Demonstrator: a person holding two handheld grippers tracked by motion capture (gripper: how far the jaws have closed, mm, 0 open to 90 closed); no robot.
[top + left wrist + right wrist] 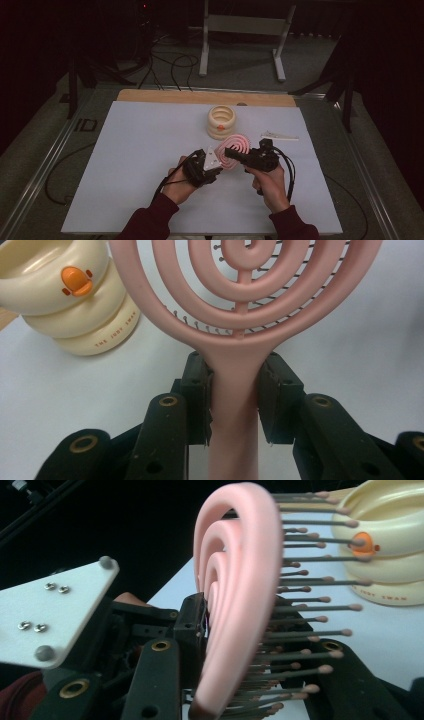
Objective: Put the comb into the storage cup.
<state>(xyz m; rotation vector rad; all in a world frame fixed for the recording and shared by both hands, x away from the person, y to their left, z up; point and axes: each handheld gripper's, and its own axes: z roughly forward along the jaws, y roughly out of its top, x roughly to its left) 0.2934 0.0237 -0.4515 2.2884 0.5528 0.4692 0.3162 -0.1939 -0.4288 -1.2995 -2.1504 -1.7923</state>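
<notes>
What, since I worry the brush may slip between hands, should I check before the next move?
1. Left gripper clamps the pink brush by its handle, on both sides: ok.
2. Right gripper closed on the brush head: its fingers flank it, but the bristles hide contact: cannot tell.
3. Brush lifted off the table: cannot tell.
4. Cream duck pot upright, apart from the brush: ok.
5. White piece lies away from both grippers: ok.

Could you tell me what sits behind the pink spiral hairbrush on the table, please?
Behind the pink hairbrush, held by the left gripper, stands a cream ringed container with an orange duck bill. Its inside cannot be seen well.
</notes>
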